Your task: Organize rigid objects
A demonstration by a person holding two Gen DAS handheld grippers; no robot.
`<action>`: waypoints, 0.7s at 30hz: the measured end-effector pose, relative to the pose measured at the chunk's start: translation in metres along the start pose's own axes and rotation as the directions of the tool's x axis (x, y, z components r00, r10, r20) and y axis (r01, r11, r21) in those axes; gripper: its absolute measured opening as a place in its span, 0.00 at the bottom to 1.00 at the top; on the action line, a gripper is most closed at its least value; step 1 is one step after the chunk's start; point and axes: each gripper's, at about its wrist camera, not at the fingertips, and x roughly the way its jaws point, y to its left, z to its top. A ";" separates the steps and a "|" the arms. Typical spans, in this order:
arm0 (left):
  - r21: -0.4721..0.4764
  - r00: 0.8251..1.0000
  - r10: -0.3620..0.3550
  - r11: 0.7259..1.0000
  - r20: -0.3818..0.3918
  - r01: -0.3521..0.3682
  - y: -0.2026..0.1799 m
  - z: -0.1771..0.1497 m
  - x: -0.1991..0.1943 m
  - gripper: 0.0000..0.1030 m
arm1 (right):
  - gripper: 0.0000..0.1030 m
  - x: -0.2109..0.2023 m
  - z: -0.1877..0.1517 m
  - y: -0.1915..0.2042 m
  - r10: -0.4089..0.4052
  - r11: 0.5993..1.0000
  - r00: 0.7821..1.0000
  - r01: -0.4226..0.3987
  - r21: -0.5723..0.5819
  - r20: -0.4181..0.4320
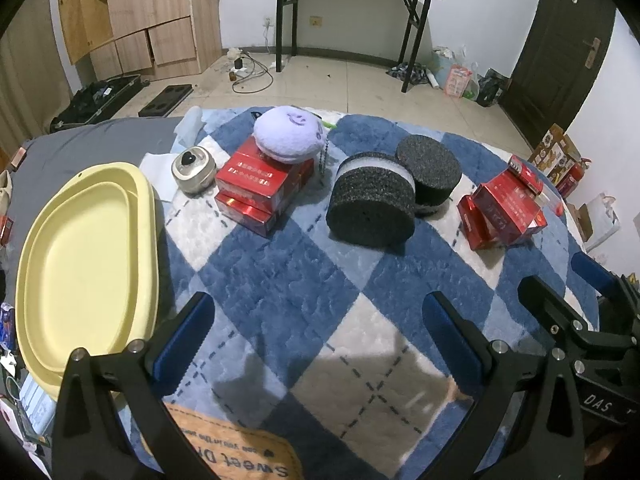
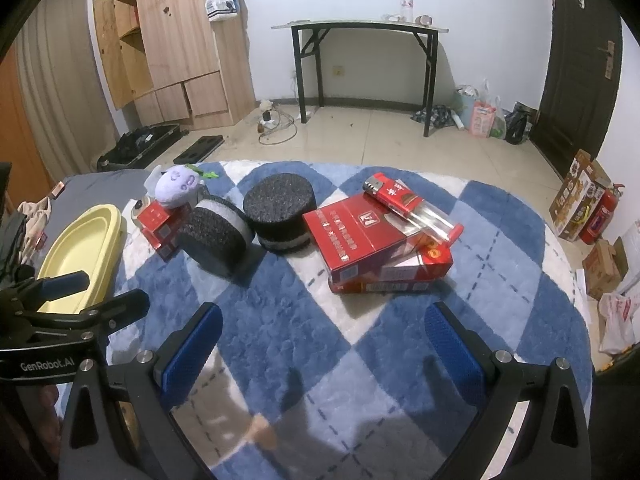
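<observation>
We held the left gripper (image 1: 320, 344) with its blue-padded jaws spread wide and nothing between them, low over the blue-and-white checked rug (image 1: 280, 272). The right gripper (image 2: 322, 350) was spread just as wide and equally empty, hovering over the same rug beside the left one. Ahead of the left gripper, a pale yellow oval tray (image 1: 86, 264) lay at the left edge of the rug. Beyond it we saw a small round silver tin (image 1: 193, 170), and just beside that a stack of red boxes (image 1: 260, 190) with a lilac plush toy (image 1: 290, 134) resting on top. Toward the middle stood two black foam discs (image 1: 372, 204), one tilted on its edge and touching the other, which lay flat behind it. Ahead of the right gripper sat a second stack of red boxes (image 2: 372, 248), with a red lighter (image 2: 408, 206) lying across the top. Past the rug we could see a tiled floor, a black-legged table (image 2: 360, 30) against the wall, and a wooden wardrobe (image 2: 176, 48).
</observation>
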 end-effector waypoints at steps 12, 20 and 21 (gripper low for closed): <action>0.003 1.000 0.003 1.000 -0.004 -0.003 -0.002 -0.001 0.000 1.00 | 1.00 0.000 0.000 0.001 0.003 1.000 1.000 -0.003 -0.001 -0.002; 0.001 1.000 0.002 1.000 -0.006 -0.002 -0.001 -0.001 0.001 1.00 | 1.00 0.000 0.000 0.001 0.001 1.000 1.000 -0.001 -0.001 -0.001; 0.000 1.000 0.001 1.000 -0.007 -0.001 -0.001 -0.001 0.000 1.00 | 1.00 0.000 0.000 0.001 0.002 1.000 1.000 -0.002 -0.001 -0.002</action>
